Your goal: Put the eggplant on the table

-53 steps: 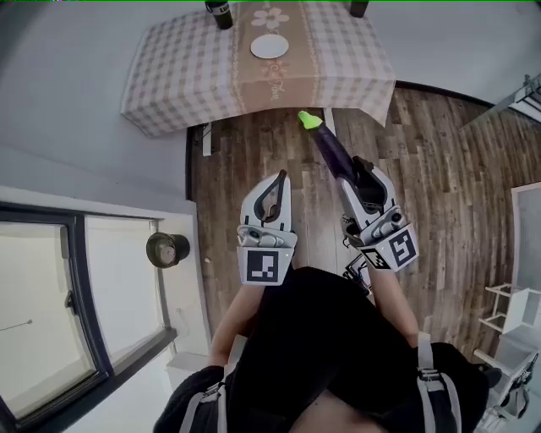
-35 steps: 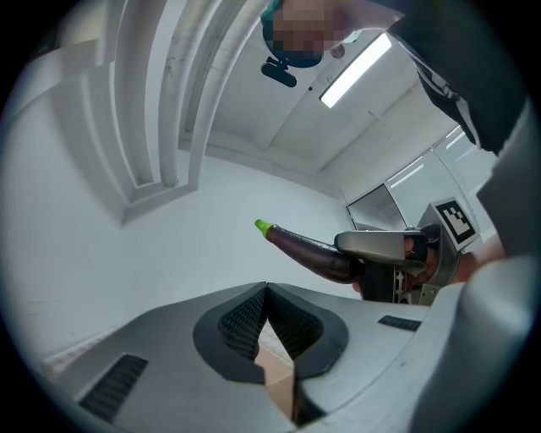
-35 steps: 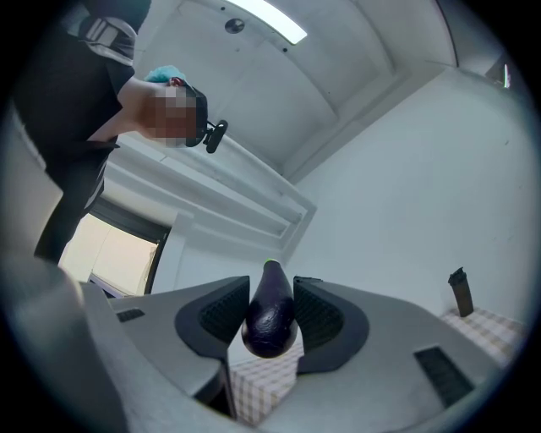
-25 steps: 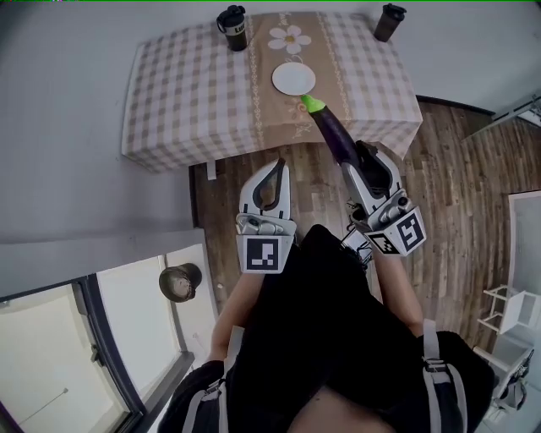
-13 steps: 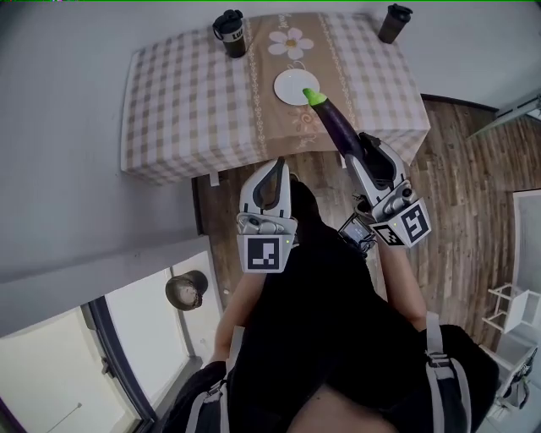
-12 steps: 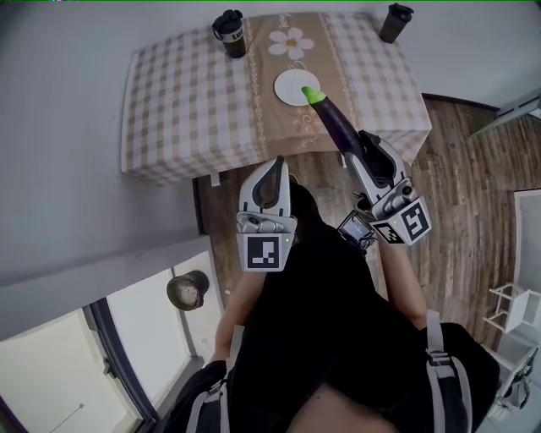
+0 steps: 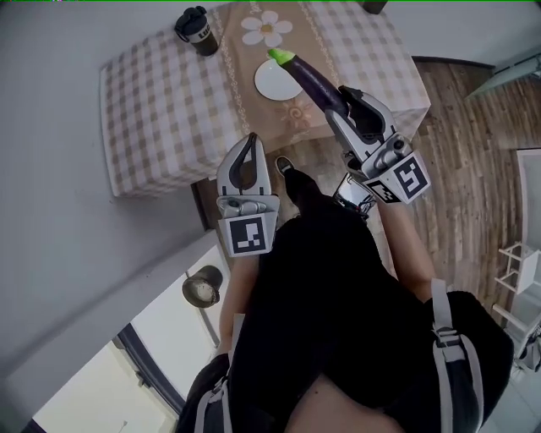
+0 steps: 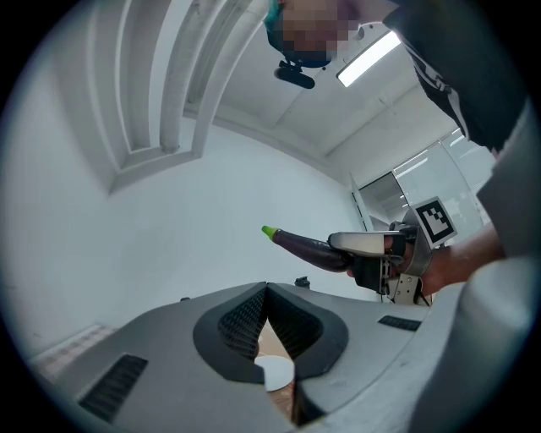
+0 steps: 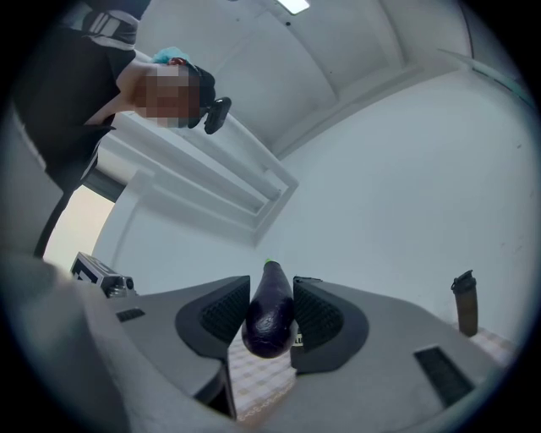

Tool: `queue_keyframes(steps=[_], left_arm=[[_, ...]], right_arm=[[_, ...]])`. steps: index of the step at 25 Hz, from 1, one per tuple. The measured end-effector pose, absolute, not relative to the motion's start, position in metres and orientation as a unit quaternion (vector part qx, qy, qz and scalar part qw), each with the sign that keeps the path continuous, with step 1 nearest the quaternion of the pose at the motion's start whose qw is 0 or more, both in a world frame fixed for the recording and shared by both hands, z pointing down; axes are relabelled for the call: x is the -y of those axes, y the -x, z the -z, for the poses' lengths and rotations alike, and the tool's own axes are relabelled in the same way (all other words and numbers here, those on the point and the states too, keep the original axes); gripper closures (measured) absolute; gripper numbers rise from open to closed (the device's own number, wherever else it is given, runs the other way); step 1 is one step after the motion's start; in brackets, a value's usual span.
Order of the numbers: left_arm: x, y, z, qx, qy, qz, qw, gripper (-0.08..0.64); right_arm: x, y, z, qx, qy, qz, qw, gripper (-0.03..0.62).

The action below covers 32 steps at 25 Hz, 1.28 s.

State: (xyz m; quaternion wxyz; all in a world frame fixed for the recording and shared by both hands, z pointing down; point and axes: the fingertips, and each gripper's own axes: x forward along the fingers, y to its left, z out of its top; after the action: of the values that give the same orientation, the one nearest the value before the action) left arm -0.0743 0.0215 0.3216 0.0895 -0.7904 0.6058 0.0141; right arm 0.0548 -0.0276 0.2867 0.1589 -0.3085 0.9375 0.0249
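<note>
A dark purple eggplant (image 7: 311,82) with a green tip juts forward from my right gripper (image 7: 342,98), which is shut on its blunt end. The eggplant hangs above the near part of the checked-cloth table (image 7: 161,93), and its green tip reaches over a white plate (image 7: 269,81). In the right gripper view the eggplant (image 9: 270,311) sits squeezed between both pads. My left gripper (image 7: 251,140) is shut and holds nothing, just short of the table's near edge. From the left gripper view the eggplant (image 8: 297,244) shows to the right, held in the air.
A black lidded cup (image 7: 196,25) stands at the table's far left, and another cup (image 9: 463,304) shows in the right gripper view. A beige runner (image 7: 292,114) with a daisy print crosses the table. Wooden floor (image 7: 456,127) lies to the right, and a round dark pot (image 7: 202,289) sits low on the left.
Both grippers have moved forward toward the table. The eggplant's tip, earlier at the plate's near edge, now reaches across the plate. The right gripper's hold on the eggplant is unchanged.
</note>
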Motion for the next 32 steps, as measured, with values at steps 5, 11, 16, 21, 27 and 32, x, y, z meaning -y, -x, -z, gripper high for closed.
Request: queue_keyframes(steps=[5,11,16,21,27,32], left_arm=[[0.016,0.083,-0.322,-0.607,0.792,-0.001,0.061,0.568],[0.039,0.097,-0.339,-0.597,0.8,0.009,0.059,0.568],[0.04,0.094,-0.334,-0.58,0.813,0.011,0.054,0.568],[0.065,0.109,-0.363,-0.596,0.802,0.021,0.024,0.568],[0.1,0.126,-0.375,-0.59,0.807,0.033,-0.002,0.568],[0.107,0.127,-0.381,-0.589,0.807,0.04,-0.011,0.568]], right_arm=[[0.073,-0.046,-0.287,-0.942,0.315,-0.038,0.112,0.425],[0.099,-0.023,-0.311,-0.95,0.298,-0.061,0.068,0.425],[0.101,-0.017,-0.317,-0.958,0.272,-0.09,0.016,0.426],[0.137,0.004,-0.357,-0.973,0.216,-0.08,-0.031,0.425],[0.185,0.023,-0.394,-0.982,0.166,-0.051,-0.078,0.425],[0.198,0.024,-0.421,-0.986,0.128,-0.04,-0.1,0.423]])
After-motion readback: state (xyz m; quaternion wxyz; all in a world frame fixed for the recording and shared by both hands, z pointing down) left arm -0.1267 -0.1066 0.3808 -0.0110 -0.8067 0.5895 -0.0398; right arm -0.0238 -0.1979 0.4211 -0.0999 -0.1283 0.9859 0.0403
